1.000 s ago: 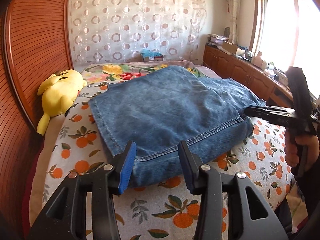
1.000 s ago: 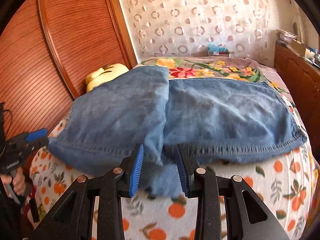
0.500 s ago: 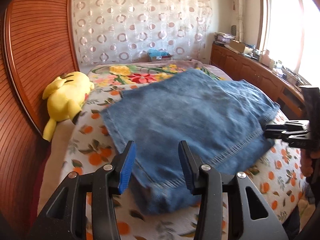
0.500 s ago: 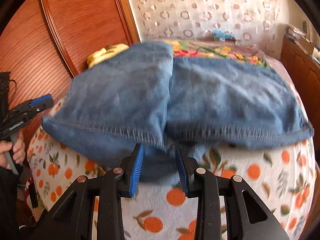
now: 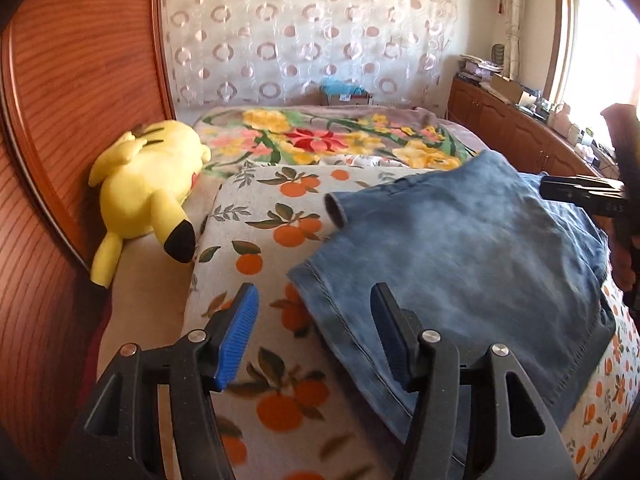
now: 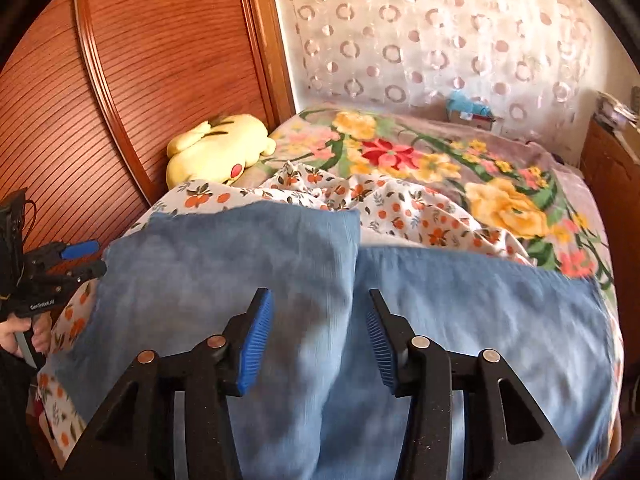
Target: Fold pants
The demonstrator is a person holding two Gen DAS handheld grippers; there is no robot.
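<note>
Blue denim pants [image 5: 460,264] lie folded on the bed; in the right wrist view the pants [image 6: 240,280] spread across the near edge with the two legs side by side. My left gripper [image 5: 314,338] is open, with the pants' left hem corner just inside its right finger. My right gripper [image 6: 320,344] is open above the seam between the two legs, holding nothing. The right gripper also shows at the right edge of the left wrist view [image 5: 580,196], and the left gripper at the left edge of the right wrist view [image 6: 68,260].
A yellow plush toy [image 5: 148,176] lies by the wooden headboard [image 5: 80,100]. An orange-print sheet [image 5: 256,248] and a floral blanket [image 6: 440,160] cover the bed. A wooden cabinet [image 5: 520,136] with clutter runs under the window on the right.
The pants have slid toward me and to the right across the bed, baring more sheet on the left. Both grippers have opened wider and the right one now sits over the denim.
</note>
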